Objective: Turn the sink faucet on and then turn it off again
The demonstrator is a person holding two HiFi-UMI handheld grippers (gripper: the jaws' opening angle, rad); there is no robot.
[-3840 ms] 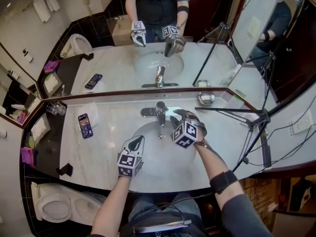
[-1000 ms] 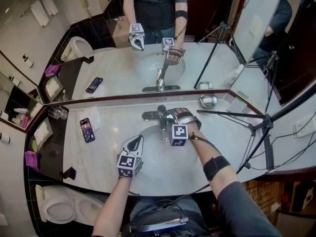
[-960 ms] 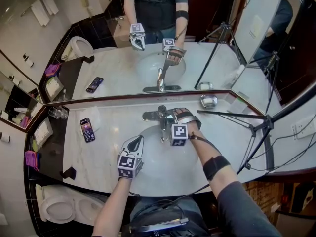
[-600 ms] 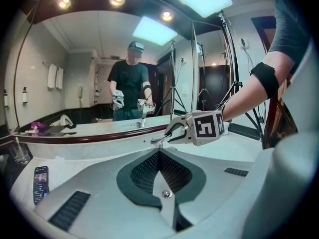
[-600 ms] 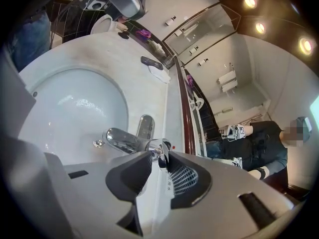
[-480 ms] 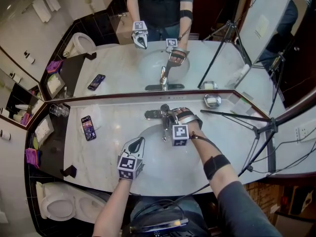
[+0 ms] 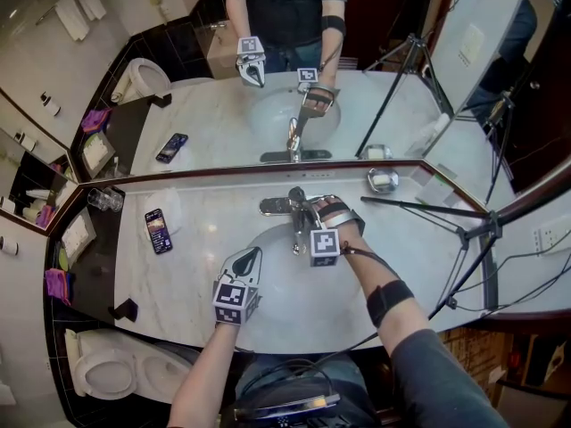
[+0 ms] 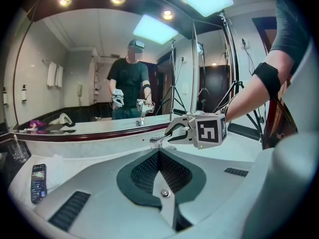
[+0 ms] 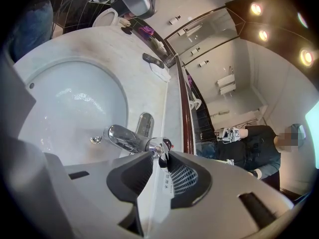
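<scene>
Pinched the handle (image 9: 160, 145) of the faucet (image 7: 292, 205) with the right gripper (image 7: 309, 206), just above the middle of the head view. Had just been closing those jaws, which stood narrow with the handle tip squeezed between the pads. Held the left gripper (image 7: 253, 255) lower and to the left, over the near side of the sink (image 7: 294, 292), jaws pressed together with nothing between. Found the shiny faucet at the back rim of the white sink. Saw a phone (image 7: 156, 230) lying flat at the left on the counter (image 7: 205, 212).
</scene>
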